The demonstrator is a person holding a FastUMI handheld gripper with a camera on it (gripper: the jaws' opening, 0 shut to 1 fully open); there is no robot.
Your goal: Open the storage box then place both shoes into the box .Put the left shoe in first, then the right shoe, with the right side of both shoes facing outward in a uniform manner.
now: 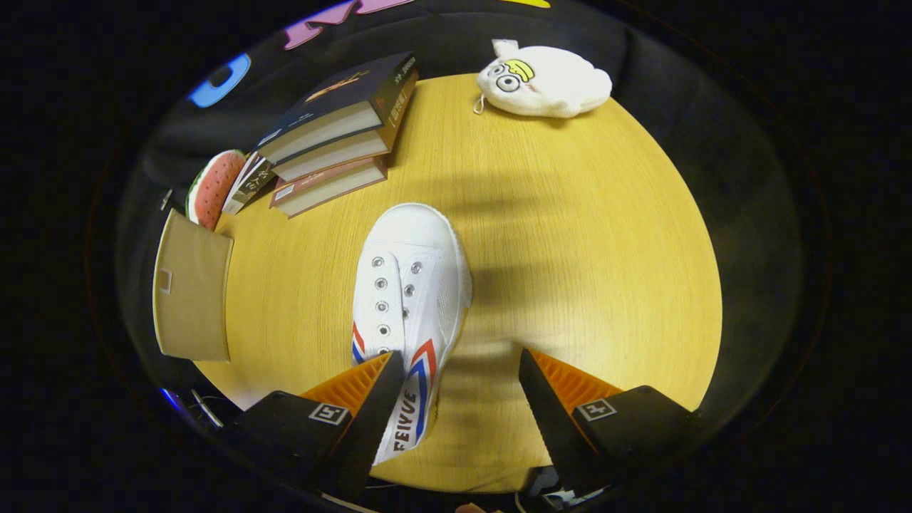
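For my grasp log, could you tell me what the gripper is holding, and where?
Nothing: the gripper is open, and the white shoe lies against its left finger.

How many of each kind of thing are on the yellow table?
Shoes: 1, the white shoe just ahead of the open tool, its heel beside one finger.
Books: 4, a stack of three and a small one leaning beside it.
Plush toys: 2, white and watermelon.
Tan boxes: 1.
Total: 8
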